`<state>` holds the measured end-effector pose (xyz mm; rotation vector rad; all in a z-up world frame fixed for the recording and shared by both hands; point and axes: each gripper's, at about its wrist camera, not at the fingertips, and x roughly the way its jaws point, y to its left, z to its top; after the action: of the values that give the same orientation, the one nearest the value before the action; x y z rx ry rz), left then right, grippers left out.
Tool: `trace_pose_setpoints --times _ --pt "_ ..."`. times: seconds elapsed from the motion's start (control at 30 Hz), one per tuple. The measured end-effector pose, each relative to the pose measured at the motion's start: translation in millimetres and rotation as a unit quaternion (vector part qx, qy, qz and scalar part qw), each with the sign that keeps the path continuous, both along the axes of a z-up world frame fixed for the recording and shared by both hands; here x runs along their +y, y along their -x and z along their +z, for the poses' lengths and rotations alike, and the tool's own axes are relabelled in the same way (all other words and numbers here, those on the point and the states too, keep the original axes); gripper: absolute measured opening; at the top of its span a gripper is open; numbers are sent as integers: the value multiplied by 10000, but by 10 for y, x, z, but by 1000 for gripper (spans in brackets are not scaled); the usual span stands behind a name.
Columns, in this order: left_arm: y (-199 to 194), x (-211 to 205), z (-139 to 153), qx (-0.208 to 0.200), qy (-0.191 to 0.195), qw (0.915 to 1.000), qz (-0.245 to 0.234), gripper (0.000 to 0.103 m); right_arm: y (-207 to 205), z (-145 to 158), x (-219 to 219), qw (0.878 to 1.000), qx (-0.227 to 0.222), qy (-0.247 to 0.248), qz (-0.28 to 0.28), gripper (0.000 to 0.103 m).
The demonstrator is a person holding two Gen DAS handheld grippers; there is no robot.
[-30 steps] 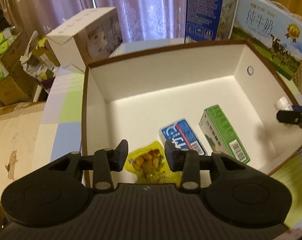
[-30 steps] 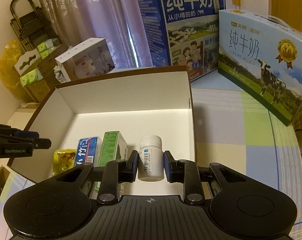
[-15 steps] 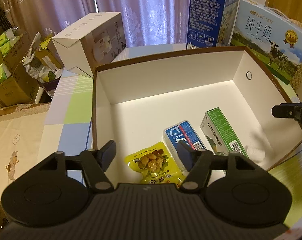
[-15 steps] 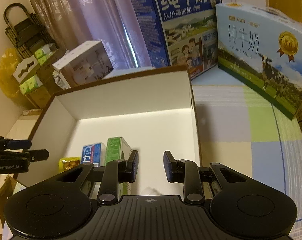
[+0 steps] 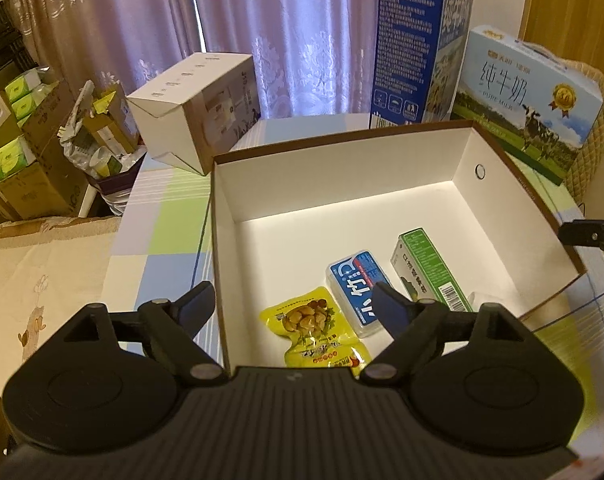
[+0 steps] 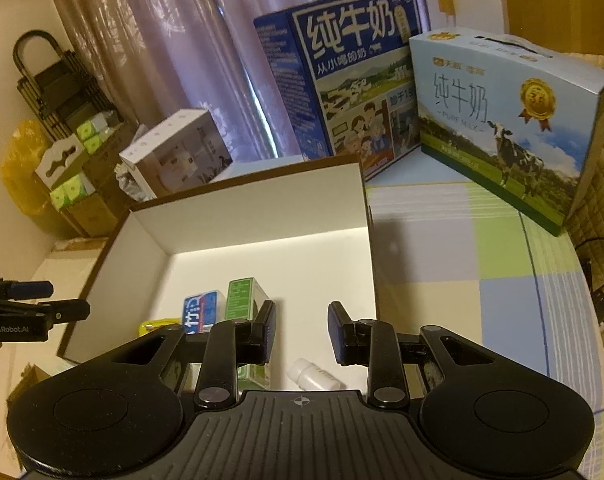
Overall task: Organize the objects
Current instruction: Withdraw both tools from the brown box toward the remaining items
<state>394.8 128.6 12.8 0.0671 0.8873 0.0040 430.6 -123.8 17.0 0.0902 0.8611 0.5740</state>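
Left wrist view: left claw (image 5: 292, 306) spread wide, empty, above the near edge of the brown-rimmed white cardboard box (image 5: 341, 172). Inside lie a yellow snack pouch (image 5: 309, 330), blue-white packet (image 5: 355, 284) and green carton (image 5: 427, 268). It has opened wider over the last second.

Right wrist view: right claw (image 6: 301, 330) parted, empty; the white plastic pill bottle (image 6: 311, 374) it held a second ago lies on its side in the box. Placing looks done; next, withdraw and seek any remaining item.

The open box (image 5: 477, 152) is white inside with a brown rim. In it lie a yellow snack packet (image 5: 307, 324), a blue-and-white pack with a red stripe (image 5: 355, 280), a green-and-white carton (image 5: 427, 268) and a white bottle (image 6: 311, 376). The tablecloth (image 6: 497, 248) is checked green, blue, lilac and white. Both grippers (image 5: 294, 306) (image 6: 300, 332) are black. The curtains (image 5: 294, 36) are lilac with a pale floral pattern.
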Motion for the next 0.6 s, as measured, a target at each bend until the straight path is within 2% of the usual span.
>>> trace_pose_setpoints --times 0.17,0.23,0.3,0.37,0.6 --pt "206 66 137 -123 94 9998 119 85 154 109 -119 9999 -11 -122 -76 28" --pt "298 89 186 -176 119 9997 142 86 220 142 -154 9998 -35 -122 -119 34" --pt "397 112 231 -217 109 9996 174 87 293 164 -190 9997 -55 -156 -154 44" --pt "487 135 263 -230 85 9995 210 88 364 184 -229 9996 -60 -195 -176 48" --pt "799 198 322 -245 64 9991 329 89 609 241 -299 9995 -98 -226 -174 51"
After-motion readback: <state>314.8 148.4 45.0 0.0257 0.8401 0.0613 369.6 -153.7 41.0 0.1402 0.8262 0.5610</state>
